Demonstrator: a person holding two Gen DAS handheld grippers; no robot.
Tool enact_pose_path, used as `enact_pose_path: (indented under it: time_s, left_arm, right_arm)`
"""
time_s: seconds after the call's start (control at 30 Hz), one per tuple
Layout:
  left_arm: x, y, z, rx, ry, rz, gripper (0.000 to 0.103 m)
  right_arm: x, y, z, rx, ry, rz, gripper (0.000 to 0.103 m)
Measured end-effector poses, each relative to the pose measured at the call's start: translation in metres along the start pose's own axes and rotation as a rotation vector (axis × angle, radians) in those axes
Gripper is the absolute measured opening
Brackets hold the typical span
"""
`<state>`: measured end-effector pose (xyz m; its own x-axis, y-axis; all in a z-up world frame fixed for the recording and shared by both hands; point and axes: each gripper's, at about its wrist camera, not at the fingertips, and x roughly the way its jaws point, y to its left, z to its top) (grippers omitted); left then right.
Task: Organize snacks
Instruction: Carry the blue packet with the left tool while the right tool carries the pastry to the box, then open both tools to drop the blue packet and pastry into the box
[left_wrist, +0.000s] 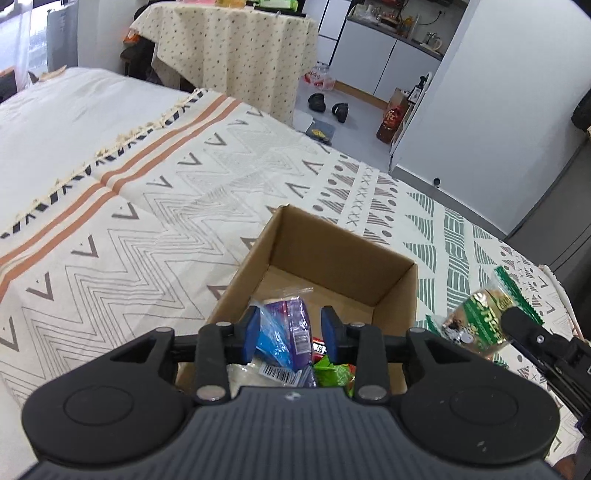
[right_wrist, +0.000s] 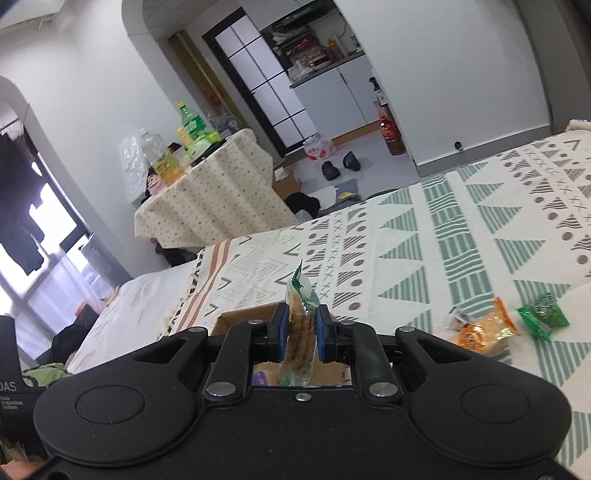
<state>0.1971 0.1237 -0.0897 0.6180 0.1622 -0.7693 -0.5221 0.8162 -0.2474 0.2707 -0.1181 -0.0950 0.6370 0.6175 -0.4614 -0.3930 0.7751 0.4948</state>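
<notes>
An open cardboard box (left_wrist: 332, 251) stands on the patterned bedspread (left_wrist: 147, 229). My left gripper (left_wrist: 290, 332) hovers over the box's near end, open, with a purple and blue snack packet (left_wrist: 291, 328) between its fingers; a gap shows at the right pad. White (left_wrist: 247, 373), green (left_wrist: 332, 369) and red packets lie in the box below. My right gripper (right_wrist: 301, 325) is shut on a green-trimmed biscuit packet (right_wrist: 297, 332), held upright above the box (right_wrist: 243, 317). In the left wrist view this packet (left_wrist: 476, 317) hangs just right of the box.
An orange packet (right_wrist: 480, 332) and a small green packet (right_wrist: 543, 315) lie on the bedspread to the right. Beyond the bed stand a table under a dotted cloth (right_wrist: 214, 192) with bottles on it, shoes (left_wrist: 328, 105) on the floor, and white cabinets.
</notes>
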Motion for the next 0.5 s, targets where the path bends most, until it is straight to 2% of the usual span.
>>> enact_pose_path:
  time_s: [0.17,0.27,0.33,0.4,0.43,0.5]
  left_arm:
    - [-0.001,0.006,0.001,-0.006,0.01,-0.006,0.042]
    - [-0.003,0.008,0.002,0.001,0.011,-0.011,0.053]
    - [-0.004,0.008,0.001,0.003,0.014,-0.011,0.064]
    - [-0.005,0.008,0.001,0.009,0.015,-0.006,0.072]
    - [-0.005,0.008,0.0,0.013,0.015,-0.002,0.076]
    - [-0.005,0.007,-0.001,0.017,0.017,0.003,0.081]
  right_arm:
    - [0.011,0.014,-0.002,-0.007,0.02,0.013,0.015]
    - [0.018,0.023,-0.002,-0.002,0.025,0.033,0.016]
    - [0.021,0.027,-0.001,-0.003,0.02,0.051,0.022]
    - [0.02,0.031,-0.001,-0.015,0.01,0.031,0.048]
    - [0.019,0.032,-0.001,-0.018,0.003,0.023,0.053]
    - [0.016,0.03,-0.002,-0.015,0.004,0.01,0.053]
